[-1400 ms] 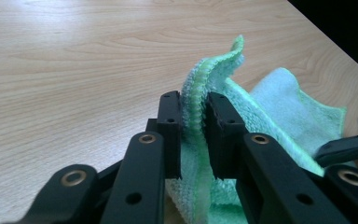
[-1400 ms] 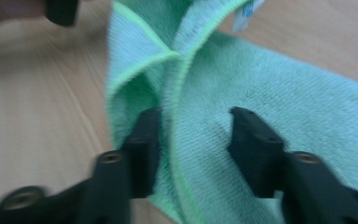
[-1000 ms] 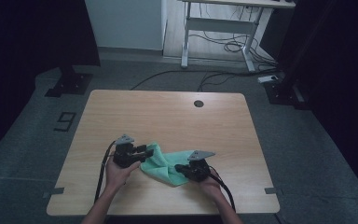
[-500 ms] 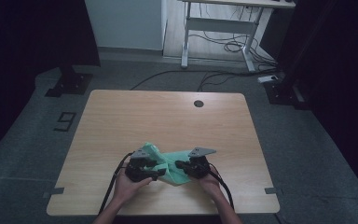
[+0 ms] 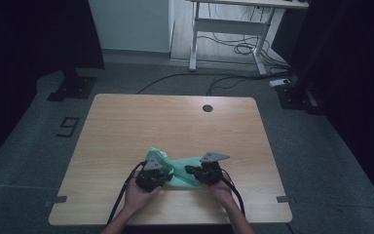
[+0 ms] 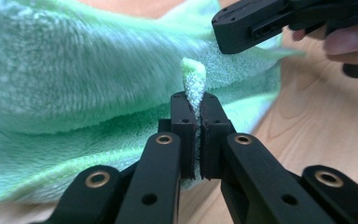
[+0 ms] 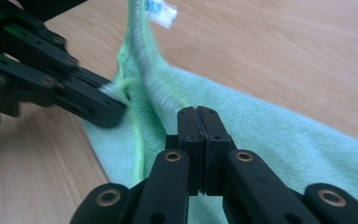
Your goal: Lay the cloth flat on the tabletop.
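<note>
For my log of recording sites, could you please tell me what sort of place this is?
Probably a lab or recording studio: a bare light wooden table stands on grey carpet, dark curtains hang at both sides, and loose black cables trail under a white metal desk frame behind.

High view: fixed above your side of the counter [image 5: 126, 122], facing forward and down. It takes in the whole top, the grey floor [image 5: 39, 146] around it and a desk frame [image 5: 224, 29] beyond the far edge. Your forearms enter from the bottom.

Left gripper view: rides on your left gripper [image 6: 195, 105], looking along its fingers [image 6: 182, 135], very near the green cloth [image 6: 74, 79]. Your right gripper [image 6: 261, 21] crosses its upper right.

Right gripper view: rides on your right gripper [image 7: 198, 114], equally near, angled low over the wood. Your left gripper enters from its left.

All three views share the cloth and the near-centre counter beneath it.
</note>
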A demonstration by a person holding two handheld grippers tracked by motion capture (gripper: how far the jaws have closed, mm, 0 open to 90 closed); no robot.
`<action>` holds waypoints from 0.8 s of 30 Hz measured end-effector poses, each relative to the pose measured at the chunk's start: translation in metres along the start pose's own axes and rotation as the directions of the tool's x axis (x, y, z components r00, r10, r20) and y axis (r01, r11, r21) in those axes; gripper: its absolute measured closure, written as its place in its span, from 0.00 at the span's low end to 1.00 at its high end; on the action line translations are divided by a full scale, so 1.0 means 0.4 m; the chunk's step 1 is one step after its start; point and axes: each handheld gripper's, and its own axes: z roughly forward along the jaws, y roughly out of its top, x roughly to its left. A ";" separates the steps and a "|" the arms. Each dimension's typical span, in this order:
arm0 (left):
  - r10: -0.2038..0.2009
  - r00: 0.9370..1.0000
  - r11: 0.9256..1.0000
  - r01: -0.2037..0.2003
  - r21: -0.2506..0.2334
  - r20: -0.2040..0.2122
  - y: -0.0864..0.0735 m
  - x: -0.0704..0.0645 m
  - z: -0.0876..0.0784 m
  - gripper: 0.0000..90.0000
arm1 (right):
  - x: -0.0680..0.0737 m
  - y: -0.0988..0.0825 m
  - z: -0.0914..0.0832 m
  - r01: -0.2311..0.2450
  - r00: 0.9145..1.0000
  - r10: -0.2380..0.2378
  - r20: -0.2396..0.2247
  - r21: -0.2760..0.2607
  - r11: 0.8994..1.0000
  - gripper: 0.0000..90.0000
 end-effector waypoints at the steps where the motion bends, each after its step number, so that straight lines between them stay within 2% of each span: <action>1: 0.000 1.000 1.000 0.000 0.000 0.000 0.000 0.000 0.000 0.97 | 0.000 0.000 0.000 0.000 1.000 0.000 0.000 0.000 1.000 0.99; 2: 0.005 1.000 1.000 -0.005 -0.028 0.012 0.000 0.004 -0.026 0.97 | -0.001 0.006 -0.009 -0.002 1.000 0.002 0.012 -0.015 1.000 0.99; 3: 0.005 1.000 1.000 -0.005 -0.028 0.012 0.000 0.004 -0.026 0.97 | -0.001 0.006 -0.009 -0.002 1.000 0.002 0.012 -0.015 1.000 0.99; 4: 0.012 1.000 0.999 -0.011 -0.041 0.010 0.000 0.006 -0.038 0.97 | -0.005 0.014 -0.021 -0.003 1.000 0.004 0.022 -0.034 0.999 0.99; 7: 0.027 0.999 0.997 -0.025 -0.078 0.024 -0.001 0.013 -0.076 0.97 | -0.011 0.026 -0.032 -0.004 0.999 0.006 0.033 -0.041 0.999 0.99; 8: 0.032 0.999 0.995 -0.029 -0.094 0.024 -0.002 0.017 -0.096 0.97 | -0.018 0.044 -0.045 0.007 0.999 -0.005 0.046 -0.044 0.999 0.99; 10: 0.022 0.999 0.991 -0.018 -0.130 0.033 -0.006 0.031 -0.133 0.97 | -0.023 0.054 -0.050 0.014 0.998 -0.011 0.054 -0.047 0.999 0.99; 12: 0.008 0.999 0.989 -0.002 -0.147 0.039 -0.012 0.043 -0.155 0.97 | -0.034 0.086 -0.063 0.028 0.997 -0.025 0.068 -0.049 0.998 0.99; 15: -0.004 0.999 0.989 0.011 -0.149 0.044 -0.025 0.061 -0.173 0.97 | -0.040 0.103 -0.064 0.033 0.997 -0.029 0.073 -0.043 0.999 0.99; 17: -0.005 0.999 0.987 0.010 -0.161 0.035 -0.033 0.071 -0.186 0.97 | -0.047 0.121 -0.061 0.060 0.995 -0.057 0.083 -0.034 0.998 0.99; 19: -0.014 1.000 0.981 0.018 -0.193 0.020 -0.039 0.083 -0.200 0.96 | -0.071 0.146 -0.057 0.088 0.989 -0.083 0.119 -0.036 0.995 0.99; 20: -0.025 0.999 0.978 0.029 -0.205 0.023 -0.042 0.092 -0.206 0.96 | -0.093 0.161 -0.055 0.083 0.986 -0.077 0.149 -0.037 0.996 0.98; 21: -0.045 0.999 0.975 0.050 -0.217 0.028 -0.048 0.107 -0.212 0.96 | -0.114 0.171 -0.052 0.062 0.986 -0.053 0.156 -0.050 0.997 0.97; 22: -0.067 0.997 0.973 0.072 -0.218 0.032 -0.054 0.123 -0.214 0.90 | -0.169 0.191 -0.048 -0.013 0.987 0.022 0.161 -0.060 0.998 0.86; 23: -0.092 0.995 0.975 0.097 -0.201 0.033 -0.062 0.140 -0.214 0.90 | -0.169 0.191 -0.048 -0.013 0.987 0.022 0.161 -0.060 0.998 0.86; 24: -0.113 0.993 0.976 0.118 -0.180 0.038 -0.070 0.155 -0.212 0.85 | -0.190 0.196 -0.045 -0.036 0.981 0.044 0.191 -0.044 0.998 0.74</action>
